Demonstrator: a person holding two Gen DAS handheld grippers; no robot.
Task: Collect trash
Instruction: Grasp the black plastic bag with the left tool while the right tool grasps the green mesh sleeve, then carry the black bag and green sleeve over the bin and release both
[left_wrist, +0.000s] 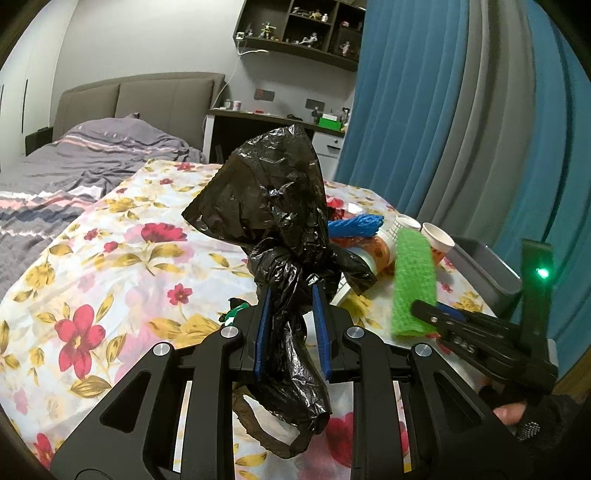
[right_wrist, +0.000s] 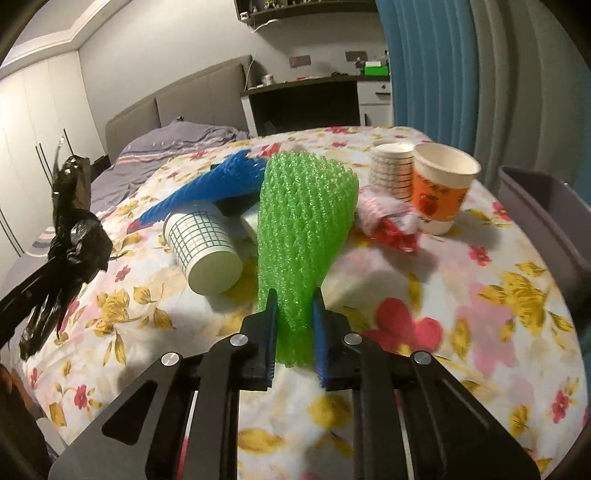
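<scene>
left claw (left_wrist: 291, 291): pads clamped on the twisted neck of the black trash bag (left_wrist: 273, 206). Bag's crumpled top stands up above the fingers, its loose handles hang down between the arms.
right claw (right_wrist: 293, 295): jaws narrow, blue pads pressing both sides of the green foam net sleeve (right_wrist: 306, 221) at its lower end. Sleeve stands up from the pads, flaring wider at the top.
green sleeve, left view: right claw holds it by the bottom edge, just right of the bag, above the cloth.
bench (right_wrist: 480, 314): covered with a floral cloth, red and yellow flowers.
blue foam net (right_wrist: 207, 192): lies flat on the cloth behind the green sleeve, angled up to the right.
grid-print paper cup (right_wrist: 203, 247): on its side, base toward the camera, just left of the green sleeve, touching the blue net.
orange paper cup (right_wrist: 439, 192): upright, right of the sleeve, touching a second upright grid-print cup (right_wrist: 391, 170) behind it.
red-and-white wrapper (right_wrist: 391, 225): crumpled on the cloth, in front of the two upright cups.
grey bin (right_wrist: 546, 221): at the right edge of the bench; can't see its contents.
hand (left_wrist: 524, 417): dark fingerless glove, on the right claw's handle.
background: bed with grey striped bedding, teal curtain.
</scene>
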